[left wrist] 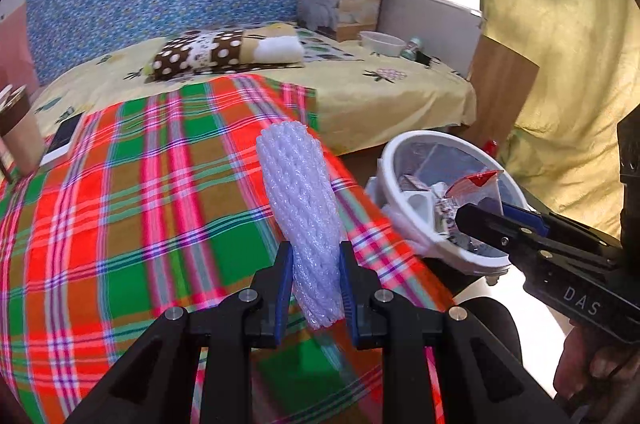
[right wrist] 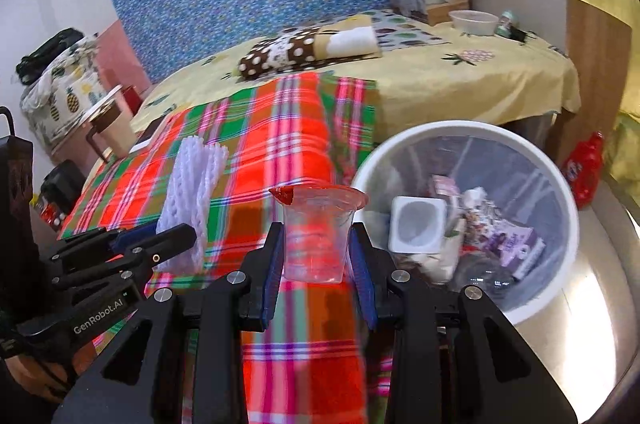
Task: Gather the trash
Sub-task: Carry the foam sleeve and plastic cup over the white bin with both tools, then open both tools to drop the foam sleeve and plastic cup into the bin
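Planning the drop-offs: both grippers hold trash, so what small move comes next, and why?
Probably carry the right gripper rightward over the white bin and release: its clear plastic cup sits just beside the rim, nearer than the left gripper's foam net.

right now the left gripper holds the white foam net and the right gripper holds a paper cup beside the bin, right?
Not quite: the right gripper holds a clear plastic cup with a red rim, not paper, as the right wrist view shows. The left gripper does hold the white foam net, beside the bin.
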{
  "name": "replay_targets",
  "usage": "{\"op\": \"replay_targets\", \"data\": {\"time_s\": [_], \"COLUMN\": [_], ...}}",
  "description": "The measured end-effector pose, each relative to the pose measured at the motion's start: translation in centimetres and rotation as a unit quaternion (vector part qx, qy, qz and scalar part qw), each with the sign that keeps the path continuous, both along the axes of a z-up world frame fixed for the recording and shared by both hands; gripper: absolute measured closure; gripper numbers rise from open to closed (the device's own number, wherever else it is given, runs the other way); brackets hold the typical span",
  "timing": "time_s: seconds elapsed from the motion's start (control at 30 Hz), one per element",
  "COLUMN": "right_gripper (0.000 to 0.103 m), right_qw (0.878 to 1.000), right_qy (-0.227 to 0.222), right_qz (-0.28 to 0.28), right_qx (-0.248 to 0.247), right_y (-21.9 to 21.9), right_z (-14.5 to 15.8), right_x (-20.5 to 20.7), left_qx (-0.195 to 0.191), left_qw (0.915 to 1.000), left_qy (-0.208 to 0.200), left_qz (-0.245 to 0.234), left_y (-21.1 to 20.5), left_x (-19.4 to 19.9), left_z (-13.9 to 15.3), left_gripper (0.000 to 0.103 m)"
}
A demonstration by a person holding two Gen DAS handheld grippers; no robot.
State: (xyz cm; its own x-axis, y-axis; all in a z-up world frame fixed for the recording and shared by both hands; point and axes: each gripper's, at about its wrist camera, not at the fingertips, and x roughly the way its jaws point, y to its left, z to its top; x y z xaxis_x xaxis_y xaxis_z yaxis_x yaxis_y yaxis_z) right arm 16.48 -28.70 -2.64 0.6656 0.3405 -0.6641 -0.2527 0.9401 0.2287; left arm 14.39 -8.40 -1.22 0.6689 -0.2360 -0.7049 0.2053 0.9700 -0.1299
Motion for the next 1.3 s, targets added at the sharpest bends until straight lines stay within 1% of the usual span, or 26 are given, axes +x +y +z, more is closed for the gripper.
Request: {"op": "replay_targets", "data": {"time_s": [0.33,0.63,0.77,1.07,1.3], "right_gripper": [0.068,0.068,0.068,0.067,0.067], "right_qw": [0.998,0.996,0.996,0.994,0.993], "right_qy": [0.006,0.025,0.031,0.047,0.045], "right_qz": [-0.059,-0.085,-0.089,-0.096,-0.103], "right_qx": [-0.003,-0.009,-0.012,-0.024,-0.024], "right_y": [-4.4,-6.8,-7.4,-8.2,-8.8], "right_z": [-0.5,-1.5,-1.8,-3.0,-3.1], "right_x": [0.3,1.5,2.2,3.7,3.8], "left_qx": [0.0,-0.006,-0.007,-0.014,-0.026], "left_qw": [0.9981,0.9942,0.9921,0.9881,0.9863], "left_qy": [0.003,0.007,0.014,0.028,0.028], "left_qz": [-0.062,-0.107,-0.124,-0.151,-0.16], "left_y": [-5.2,-9.0,-10.5,-12.3,-12.9], "left_x": [2.2,4.2,5.3,6.9,7.5], "left_z": [-0.2,-0.6,-1.2,-2.5,-2.8], "left_gripper": [0.08,0.08,0.08,0.079,0.072]}}
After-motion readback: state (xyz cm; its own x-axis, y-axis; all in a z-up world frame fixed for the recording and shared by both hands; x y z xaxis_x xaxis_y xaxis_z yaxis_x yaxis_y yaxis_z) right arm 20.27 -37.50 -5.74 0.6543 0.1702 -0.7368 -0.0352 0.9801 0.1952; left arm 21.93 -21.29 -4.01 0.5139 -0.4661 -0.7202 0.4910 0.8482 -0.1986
